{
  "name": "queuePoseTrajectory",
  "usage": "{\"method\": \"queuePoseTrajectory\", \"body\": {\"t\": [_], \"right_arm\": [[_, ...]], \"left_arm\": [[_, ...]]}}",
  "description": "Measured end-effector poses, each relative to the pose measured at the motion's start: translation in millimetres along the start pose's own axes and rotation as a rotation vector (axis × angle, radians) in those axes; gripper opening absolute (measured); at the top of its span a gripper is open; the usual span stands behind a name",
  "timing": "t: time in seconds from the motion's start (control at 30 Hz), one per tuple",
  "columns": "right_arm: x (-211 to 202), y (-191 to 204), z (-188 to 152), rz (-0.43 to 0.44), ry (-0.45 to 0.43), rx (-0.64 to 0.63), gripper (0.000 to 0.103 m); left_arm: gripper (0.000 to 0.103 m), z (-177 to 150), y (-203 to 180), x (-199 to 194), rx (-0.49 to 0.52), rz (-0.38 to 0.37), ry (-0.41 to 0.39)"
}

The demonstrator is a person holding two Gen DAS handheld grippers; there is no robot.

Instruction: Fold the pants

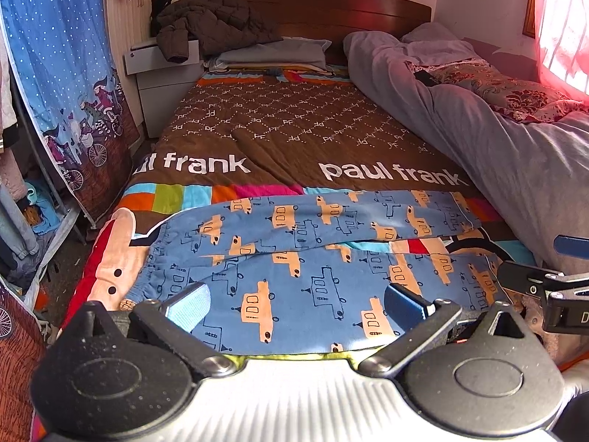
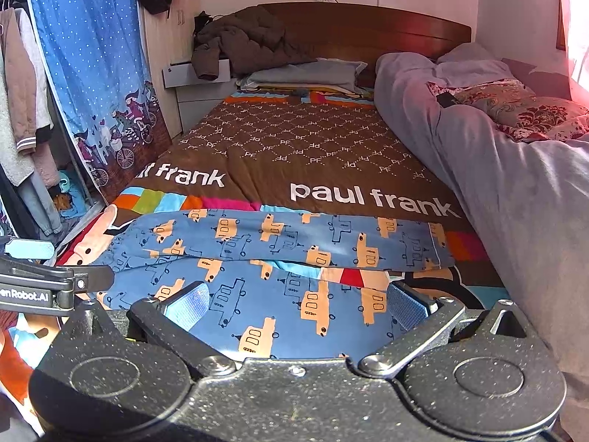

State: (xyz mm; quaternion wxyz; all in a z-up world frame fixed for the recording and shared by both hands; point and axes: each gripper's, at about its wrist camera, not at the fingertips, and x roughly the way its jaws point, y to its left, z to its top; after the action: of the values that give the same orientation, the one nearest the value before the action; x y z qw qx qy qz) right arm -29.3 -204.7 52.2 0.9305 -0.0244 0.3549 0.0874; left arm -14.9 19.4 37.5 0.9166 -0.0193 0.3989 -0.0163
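1. The left claw (image 1: 296, 307) stands wide open with nothing between its blue pads; it hovers low over the near edge of the pants (image 1: 294, 258), toward their waistband end.
2. The right claw (image 2: 300, 304) is likewise spread wide and holds nothing; it hangs above the near leg of the pants (image 2: 279, 269), toward the cuff end. I cannot tell whether either claw's fingertips touch the cloth.
3. The pants, blue with orange vehicles, lie flat across the foot of the bed, on the brown "paul frank" bedspread (image 1: 294, 125). Their elastic waistband (image 1: 147, 276) is at the left end and the two legs run rightward, the far leg's cuff (image 1: 465, 210) ending just short of the grey duvet (image 1: 497, 140).
4. The legs are slightly apart, a wedge of bedspread showing between them, so the pants look spread out and not yet folded.
5. By my reading the task is at its very start: nothing is gripped, no fold is made. Left to do: lay one leg over the other, then fold lengthwise into a compact stack.
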Motion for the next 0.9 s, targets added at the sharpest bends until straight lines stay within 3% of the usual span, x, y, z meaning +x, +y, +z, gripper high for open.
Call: {"method": "queuePoseTrajectory", "body": {"t": [0.33, 0.63, 0.8, 0.9], "right_arm": [[28, 3, 7, 0.013, 0.031, -0.013, 0.102], [22, 4, 5, 0.011, 0.018, -0.030, 0.102], [24, -2, 12, 0.019, -0.010, -0.059, 0.102], [38, -3, 23, 0.041, -0.021, -0.096, 0.102]], "left_arm": [[0.103, 3, 15, 17, -0.019, 0.010, 0.018], [0.103, -1, 12, 19, 0.014, 0.031, 0.023], [0.103, 13, 29, 22, 0.010, 0.046, 0.015], [0.103, 23, 51, 38, 0.009, -0.034, 0.029]]}}
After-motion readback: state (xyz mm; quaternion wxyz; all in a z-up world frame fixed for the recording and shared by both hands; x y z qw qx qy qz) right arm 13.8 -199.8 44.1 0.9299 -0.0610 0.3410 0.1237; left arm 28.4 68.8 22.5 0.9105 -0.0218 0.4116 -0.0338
